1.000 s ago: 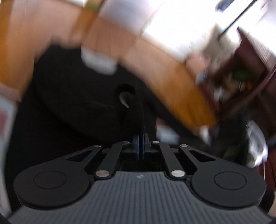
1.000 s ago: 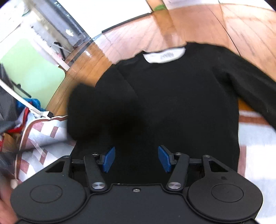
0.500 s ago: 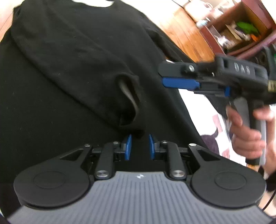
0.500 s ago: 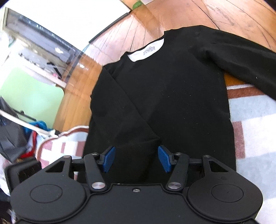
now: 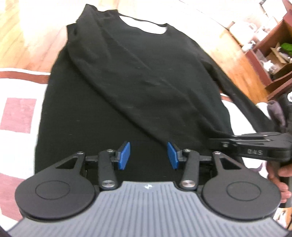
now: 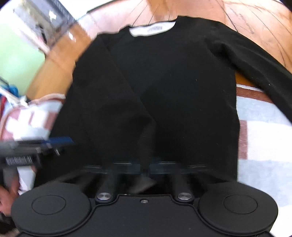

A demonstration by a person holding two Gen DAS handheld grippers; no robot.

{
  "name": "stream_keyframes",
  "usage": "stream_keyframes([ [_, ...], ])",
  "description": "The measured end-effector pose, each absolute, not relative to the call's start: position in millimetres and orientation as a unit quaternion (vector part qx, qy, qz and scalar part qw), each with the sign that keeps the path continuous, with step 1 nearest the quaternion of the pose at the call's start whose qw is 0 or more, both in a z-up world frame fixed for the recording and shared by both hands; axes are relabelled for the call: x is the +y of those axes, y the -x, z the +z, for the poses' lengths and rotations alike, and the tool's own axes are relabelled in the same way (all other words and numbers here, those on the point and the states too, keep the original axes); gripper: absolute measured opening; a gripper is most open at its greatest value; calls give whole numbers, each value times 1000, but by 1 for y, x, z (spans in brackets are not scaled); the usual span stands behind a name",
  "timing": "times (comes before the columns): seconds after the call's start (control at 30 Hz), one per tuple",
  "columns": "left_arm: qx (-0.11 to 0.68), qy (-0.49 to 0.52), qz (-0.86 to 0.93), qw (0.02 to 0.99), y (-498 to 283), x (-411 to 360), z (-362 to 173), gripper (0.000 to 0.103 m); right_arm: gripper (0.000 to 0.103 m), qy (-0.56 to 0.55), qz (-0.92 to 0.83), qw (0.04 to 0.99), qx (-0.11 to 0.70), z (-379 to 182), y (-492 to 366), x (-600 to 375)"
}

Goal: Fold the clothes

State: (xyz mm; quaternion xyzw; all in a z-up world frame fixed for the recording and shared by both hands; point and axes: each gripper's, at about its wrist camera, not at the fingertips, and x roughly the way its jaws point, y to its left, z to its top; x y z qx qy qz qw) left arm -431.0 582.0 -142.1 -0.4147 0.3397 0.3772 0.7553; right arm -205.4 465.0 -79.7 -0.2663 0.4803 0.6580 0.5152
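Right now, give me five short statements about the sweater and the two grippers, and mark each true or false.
1. The black sweater lies flat, partly on wooden floor and partly on a patterned rug. True.
2. Both sleeves are folded across the body. False: one sleeve lies across the chest, the other sleeve is stretched out to the side.
3. The left gripper is open, its jaws having just been opening, with nothing clamped. True.
4. The right gripper stands wide open. False: it has just closed; the blur hides whether cloth is caught.
5. The neck opening shows white. True.
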Motion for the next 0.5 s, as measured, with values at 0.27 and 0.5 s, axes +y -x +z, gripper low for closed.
stream_keyframes([
  [0.27, 250, 401, 444, 761, 465, 597, -136, 47, 14, 225, 627, 599, 445, -71, 167, 434],
  [0.5, 267, 335, 536, 727, 479, 631, -137, 58, 34, 163, 623, 569, 511, -91, 147, 437],
])
